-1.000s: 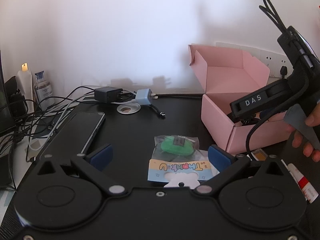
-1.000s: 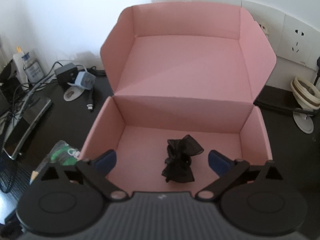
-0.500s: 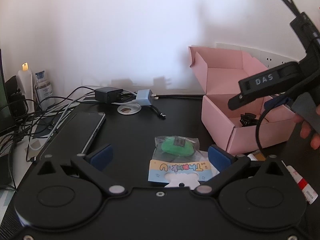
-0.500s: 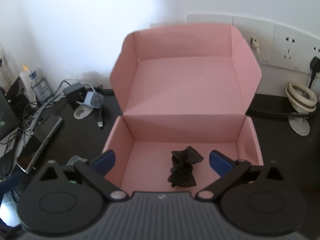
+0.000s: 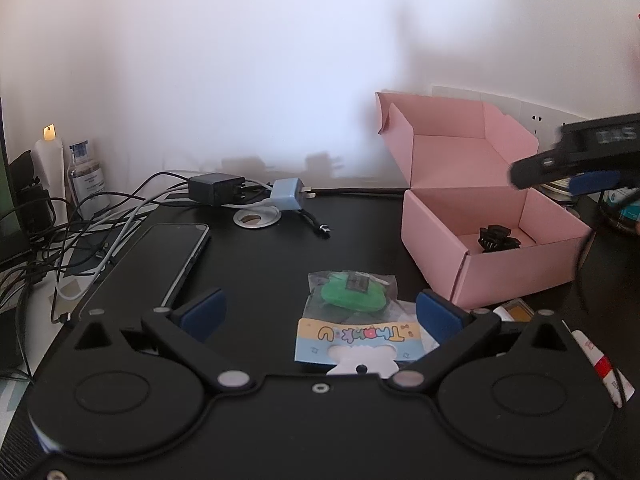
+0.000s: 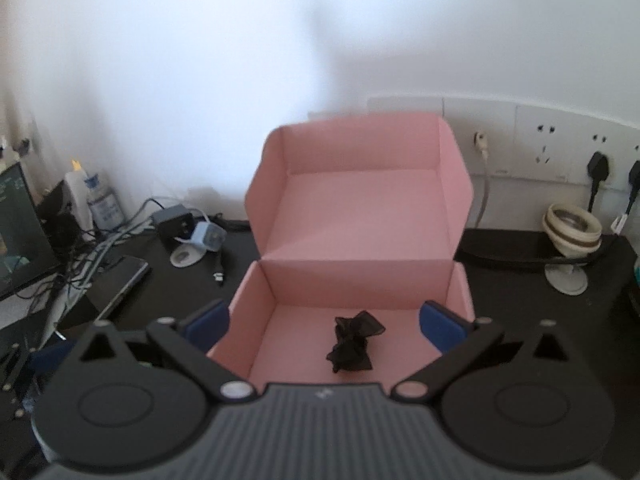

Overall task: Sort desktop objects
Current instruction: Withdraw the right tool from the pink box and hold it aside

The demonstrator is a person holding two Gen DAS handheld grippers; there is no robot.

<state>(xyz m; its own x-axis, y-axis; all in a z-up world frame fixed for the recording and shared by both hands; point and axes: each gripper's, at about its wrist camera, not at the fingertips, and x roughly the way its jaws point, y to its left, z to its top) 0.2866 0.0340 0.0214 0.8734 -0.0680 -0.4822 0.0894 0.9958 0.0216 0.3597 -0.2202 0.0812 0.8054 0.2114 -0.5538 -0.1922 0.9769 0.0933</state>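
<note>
Hung spread and empty: right gripper (image 6: 324, 318) above the pink box (image 6: 360, 276) holding the bow (image 6: 354, 344), left gripper (image 5: 320, 312) framing the packet (image 5: 352, 296), likely next.

The left wrist view sits low over the dark tabletop (image 5: 260, 264), facing the white wall, with the open pink box (image 5: 480, 216) at its 2 o'clock, near. The right wrist view looks from higher up, down into the same pink box (image 6: 360, 240) at 12 o'clock, close. Both views share the box, the phone (image 5: 160, 256) (image 6: 116, 284) and the chargers.
</note>
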